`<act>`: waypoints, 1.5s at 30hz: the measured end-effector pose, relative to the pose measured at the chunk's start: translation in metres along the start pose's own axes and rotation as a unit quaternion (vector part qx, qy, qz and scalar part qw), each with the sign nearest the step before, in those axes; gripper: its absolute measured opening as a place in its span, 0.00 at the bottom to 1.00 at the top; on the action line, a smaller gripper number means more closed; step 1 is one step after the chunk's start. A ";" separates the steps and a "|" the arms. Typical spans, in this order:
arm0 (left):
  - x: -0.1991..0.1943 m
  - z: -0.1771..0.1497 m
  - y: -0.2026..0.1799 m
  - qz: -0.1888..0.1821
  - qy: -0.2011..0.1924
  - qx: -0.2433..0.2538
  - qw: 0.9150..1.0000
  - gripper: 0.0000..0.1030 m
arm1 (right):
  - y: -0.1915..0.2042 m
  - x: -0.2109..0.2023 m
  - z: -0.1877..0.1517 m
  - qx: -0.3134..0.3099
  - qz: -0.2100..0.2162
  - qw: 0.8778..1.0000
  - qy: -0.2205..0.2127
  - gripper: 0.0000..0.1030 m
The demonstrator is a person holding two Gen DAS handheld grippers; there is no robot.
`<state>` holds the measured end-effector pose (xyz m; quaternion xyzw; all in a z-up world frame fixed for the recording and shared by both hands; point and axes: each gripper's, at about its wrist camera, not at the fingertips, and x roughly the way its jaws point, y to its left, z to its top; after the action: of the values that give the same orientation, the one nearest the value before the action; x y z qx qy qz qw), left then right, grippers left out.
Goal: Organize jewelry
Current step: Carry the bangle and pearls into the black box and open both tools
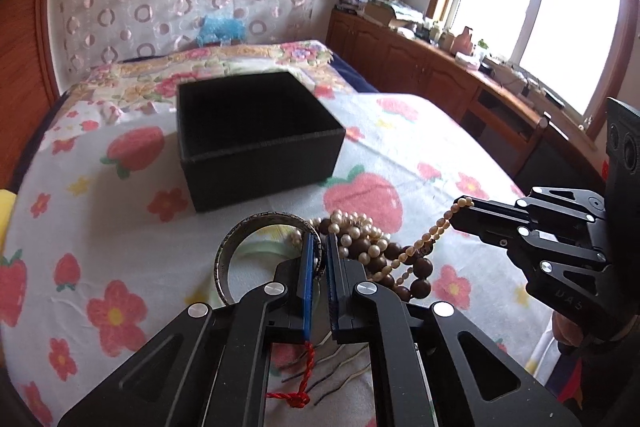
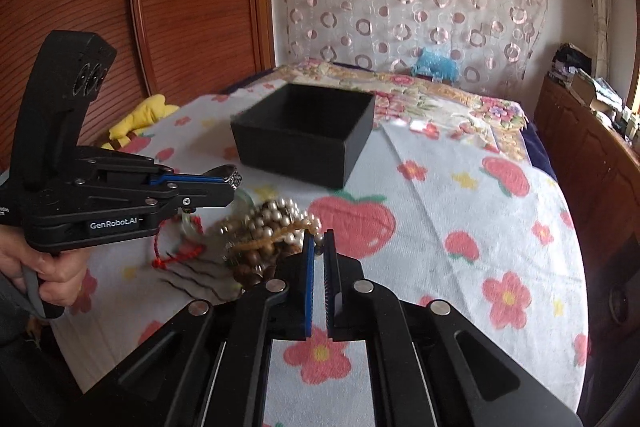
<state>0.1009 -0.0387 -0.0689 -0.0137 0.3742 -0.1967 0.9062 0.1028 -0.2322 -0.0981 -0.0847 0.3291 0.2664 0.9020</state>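
An open black box [image 1: 256, 139] [image 2: 304, 131] stands on the strawberry-print cloth. In front of it lies a jewelry pile: white pearl strands [image 1: 356, 231] [image 2: 276, 215], brown wooden beads [image 1: 416, 267] [image 2: 252, 263], a pale green bangle [image 1: 260, 251] and a red cord [image 1: 298, 383] [image 2: 176, 255]. My left gripper [image 1: 320, 247] [image 2: 234, 187] is shut on a silver bangle [image 1: 240, 243], which stands up off the cloth. My right gripper [image 2: 319, 241] [image 1: 460, 213] is shut on a thin pearl strand [image 1: 432, 231] that trails down to the pile.
The cloth covers a bed [image 2: 460, 195] with a floral quilt [image 1: 224, 67] behind the box. A yellow plush [image 2: 140, 119] lies at the left. A wooden cabinet [image 1: 420, 63] with clutter runs along the window. A blue toy [image 2: 436, 65] sits by the curtain.
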 end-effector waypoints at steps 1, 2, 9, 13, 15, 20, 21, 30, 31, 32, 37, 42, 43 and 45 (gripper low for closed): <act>-0.005 0.002 0.000 0.000 -0.005 0.000 1.000 0.05 | 0.001 -0.003 0.005 -0.002 0.002 1.000 -0.006 0.05; -0.010 0.005 0.001 -0.001 -0.011 -0.001 1.000 0.05 | 0.002 -0.006 0.010 -0.005 0.003 1.000 -0.012 0.05; -0.036 0.014 0.003 0.001 -0.038 0.004 0.999 0.05 | 0.006 -0.029 0.044 -0.022 -0.004 0.998 -0.052 0.05; -0.041 0.017 0.003 0.002 -0.044 0.005 0.999 0.05 | 0.006 -0.042 0.064 -0.033 -0.010 0.997 -0.071 0.05; -0.043 0.019 0.004 0.002 -0.046 0.006 0.999 0.05 | 0.007 -0.048 0.073 -0.041 -0.015 0.996 -0.079 0.05; -0.047 0.022 0.005 0.008 -0.052 0.008 0.999 0.05 | 0.005 -0.067 0.095 -0.054 -0.024 0.993 -0.103 0.05; -0.048 0.024 0.006 0.009 -0.052 0.007 0.999 0.05 | 0.005 -0.070 0.099 -0.056 -0.026 0.992 -0.107 0.05; -0.052 0.037 0.012 0.015 -0.062 0.008 0.998 0.05 | 0.001 -0.081 0.137 -0.064 -0.036 0.989 -0.127 0.05; -0.052 0.038 0.012 0.016 -0.062 0.008 0.998 0.05 | 0.001 -0.080 0.141 -0.065 -0.036 0.989 -0.128 0.05; -0.051 0.041 0.013 0.017 -0.062 0.009 0.998 0.05 | 0.002 -0.080 0.147 -0.066 -0.037 0.989 -0.129 0.05; -0.040 0.053 0.018 0.022 -0.061 0.011 0.998 0.05 | -0.002 -0.073 0.171 -0.065 -0.046 0.987 -0.137 0.05; -0.017 0.068 0.023 0.025 -0.050 0.014 0.998 0.05 | -0.013 -0.058 0.197 -0.049 -0.042 0.989 -0.136 0.05; -0.010 0.072 0.024 0.026 -0.048 0.014 0.998 0.05 | -0.015 -0.054 0.201 -0.047 -0.041 0.989 -0.134 0.05; 0.001 0.076 0.025 0.026 -0.041 0.013 0.999 0.05 | -0.016 -0.044 0.206 -0.046 -0.039 0.990 -0.127 0.05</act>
<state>0.1621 -0.0257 -0.0193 0.0000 0.3342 -0.1774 0.9256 0.1966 -0.1968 0.0883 -0.1041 0.1956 0.2542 0.9414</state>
